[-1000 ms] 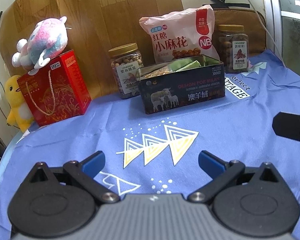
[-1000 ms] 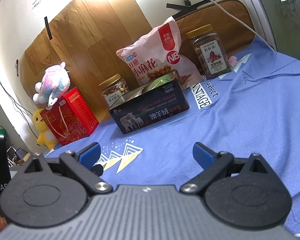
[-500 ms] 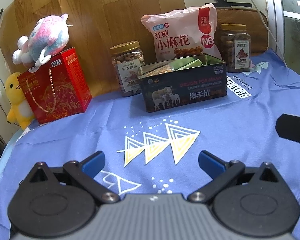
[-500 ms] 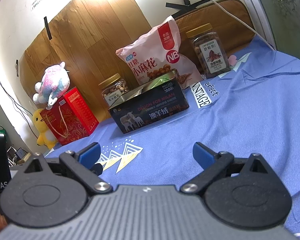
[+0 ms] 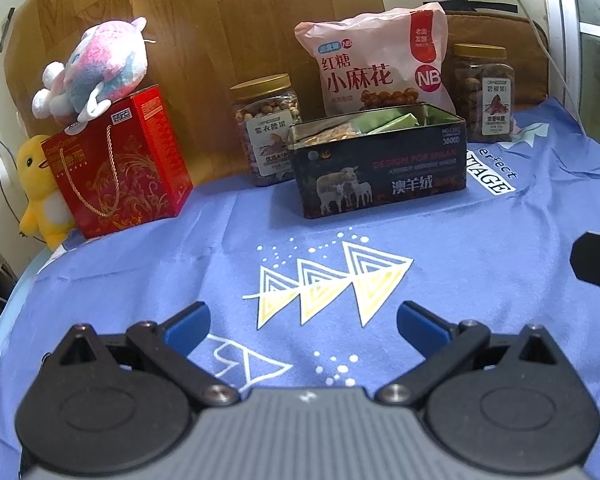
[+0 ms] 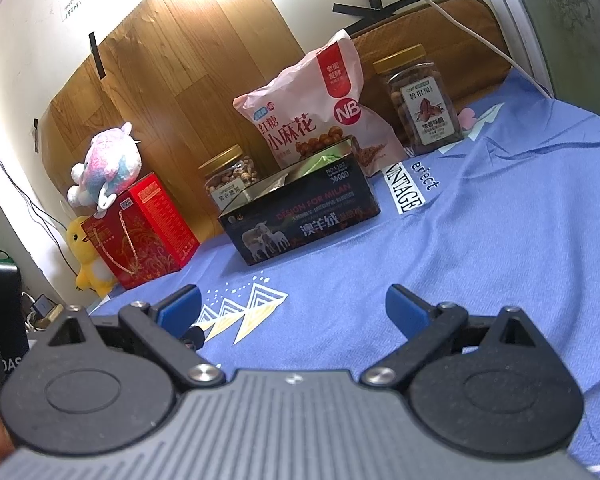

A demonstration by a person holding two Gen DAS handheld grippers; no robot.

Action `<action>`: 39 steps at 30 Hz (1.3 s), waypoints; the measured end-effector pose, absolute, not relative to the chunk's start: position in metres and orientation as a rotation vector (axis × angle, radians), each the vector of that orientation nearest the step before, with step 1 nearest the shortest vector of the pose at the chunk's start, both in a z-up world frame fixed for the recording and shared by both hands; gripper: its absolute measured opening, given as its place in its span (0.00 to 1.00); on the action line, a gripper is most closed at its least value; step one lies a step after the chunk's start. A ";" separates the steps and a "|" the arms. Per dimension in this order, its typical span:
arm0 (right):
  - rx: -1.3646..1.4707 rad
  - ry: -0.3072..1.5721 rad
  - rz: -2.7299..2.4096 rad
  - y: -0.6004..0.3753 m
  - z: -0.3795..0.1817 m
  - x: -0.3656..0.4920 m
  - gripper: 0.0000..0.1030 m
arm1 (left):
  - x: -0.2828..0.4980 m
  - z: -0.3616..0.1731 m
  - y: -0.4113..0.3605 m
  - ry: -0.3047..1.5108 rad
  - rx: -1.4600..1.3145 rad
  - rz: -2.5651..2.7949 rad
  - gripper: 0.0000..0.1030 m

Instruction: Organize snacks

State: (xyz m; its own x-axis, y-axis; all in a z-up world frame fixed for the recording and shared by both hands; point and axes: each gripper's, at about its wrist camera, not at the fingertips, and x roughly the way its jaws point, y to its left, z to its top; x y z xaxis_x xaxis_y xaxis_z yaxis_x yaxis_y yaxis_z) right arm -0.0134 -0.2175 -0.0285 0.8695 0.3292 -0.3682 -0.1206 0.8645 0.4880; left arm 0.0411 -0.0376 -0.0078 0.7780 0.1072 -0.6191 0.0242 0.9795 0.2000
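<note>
While both tools hang low over the blue printed cloth [image 5: 480, 240] that covers the surface, the row of goods sits along the wooden backboard in the upper half of each frame. At far left in the left wrist view a yellow duck toy [image 5: 40, 192] leans beside a red gift box [image 5: 120, 164], and a pink and blue plush toy [image 5: 96, 68] lies on top of that box. Right of the box, toward upper centre, stands a gold-lidded jar of nuts [image 5: 266, 128], just behind the left end of the dark open tin [image 5: 380, 176] printed with sheep. The tin holds green packets and a pale snack at its rim; it rests on the cloth in the upper middle of the frame. Behind it leans the pink snack bag [image 5: 376, 64], and to the right of the bag stands a second jar [image 5: 484, 88] with darker contents. At lower centre the left gripper [image 5: 300, 322] has its jaws spread wide with nothing between the blue pads, above the yellow triangle print. At the right edge of that frame a black part of the right tool shows. In the right wrist view the same row runs from lower left up toward upper right, with the tin [image 6: 300, 220] at centre. The right gripper [image 6: 292, 308] at the bottom likewise has its jaws wide apart and empty, well short of the tin.
</note>
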 end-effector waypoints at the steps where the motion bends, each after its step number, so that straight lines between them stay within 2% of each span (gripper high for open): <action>1: 0.472 0.461 0.246 -0.217 -0.028 -0.013 0.97 | 0.041 -0.008 -0.038 0.678 0.202 0.046 1.00; 39: 0.484 0.458 0.266 -0.221 -0.029 -0.013 0.97 | 0.041 -0.006 -0.044 0.624 0.282 0.107 1.00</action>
State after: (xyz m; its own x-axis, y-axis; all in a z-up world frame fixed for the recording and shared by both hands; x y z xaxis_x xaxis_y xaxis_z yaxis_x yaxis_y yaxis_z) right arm -0.0125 -0.2210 -0.0290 0.8656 0.3502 -0.3579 -0.1378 0.8537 0.5021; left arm 0.0408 -0.0437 -0.0062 0.8074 0.1832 -0.5609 -0.0144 0.9564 0.2917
